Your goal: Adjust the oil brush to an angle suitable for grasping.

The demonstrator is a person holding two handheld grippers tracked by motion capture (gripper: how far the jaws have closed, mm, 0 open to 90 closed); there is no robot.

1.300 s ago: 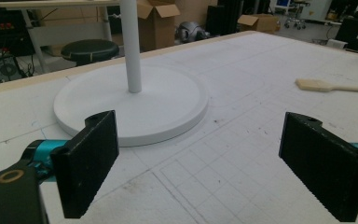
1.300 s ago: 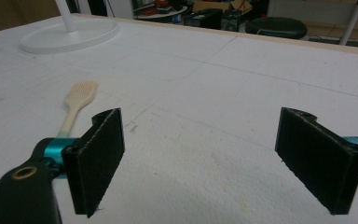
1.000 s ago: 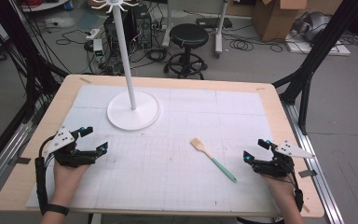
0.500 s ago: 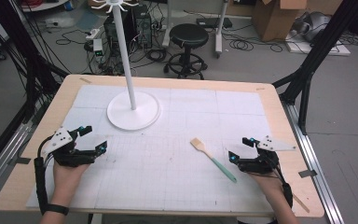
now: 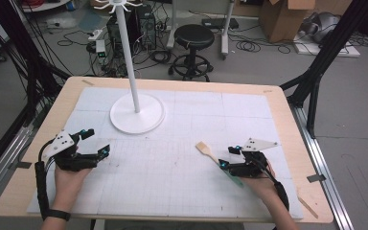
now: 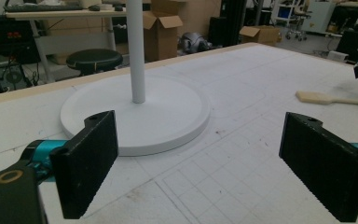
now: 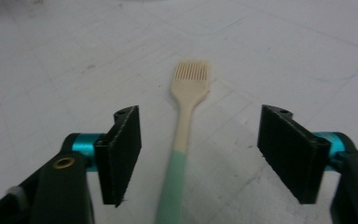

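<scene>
A pastry brush [image 5: 211, 156] with a cream head and mint-green handle lies flat on the white mat, right of centre. My right gripper [image 5: 230, 157] is open and straddles the handle; in the right gripper view the brush [image 7: 186, 116] runs up between the two black jaws, touching neither. My left gripper [image 5: 96, 142] rests open at the mat's left side, nothing between its jaws. It faces the white stand's round base [image 6: 168, 107], and the brush [image 6: 326, 98] lies far to its right. The stand [image 5: 136, 112] rises from the back left of the mat.
The white gridded mat [image 5: 182, 191] covers most of the wooden table [image 5: 292, 115]. A stool [image 5: 194, 38], cables and cardboard boxes [image 5: 282, 19] stand on the floor beyond the far edge. Black frame legs [image 5: 316, 72] flank the table on both sides.
My right gripper has moved left across the mat from the right edge until its open jaws straddle the brush handle. The left gripper has stayed where it was.
</scene>
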